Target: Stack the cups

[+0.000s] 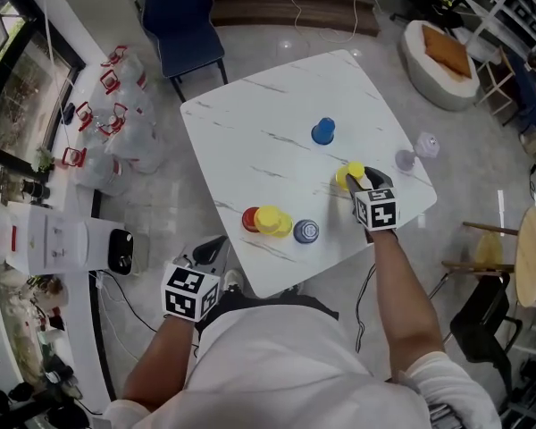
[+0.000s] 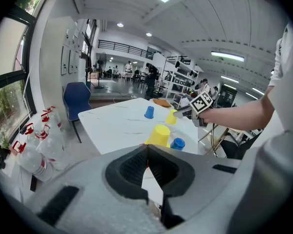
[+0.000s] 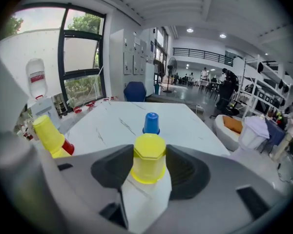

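While the right forearm stretches long across the counter's (image 1: pixel 250 123) near edge, wrist tipped downward, the right tongs (image 1: pixel 355 182) are clamped on a yellow cup (image 3: pixel 148 165), one dark ribbed pad against each side of it. That cup sits upside down by the counter's right edge, base still on the white, grey-veined marble top: glossy plastic, a six-sided bottom facing up, walls flaring to a round rim.

Over on the other side, the left arm is tucked in close to the body. The left tongs (image 2: pixel 147 152) hang just off the near-left corner, pressed together with nothing between them.

A blue cup (image 1: pixel 322 131), also upturned, stands past the gripped one toward the far edge. Along the near edge, a red cup (image 1: pixel 249 219), a second yellow cup (image 1: pixel 270 220) and a second blue cup (image 1: pixel 306 231) huddle together.
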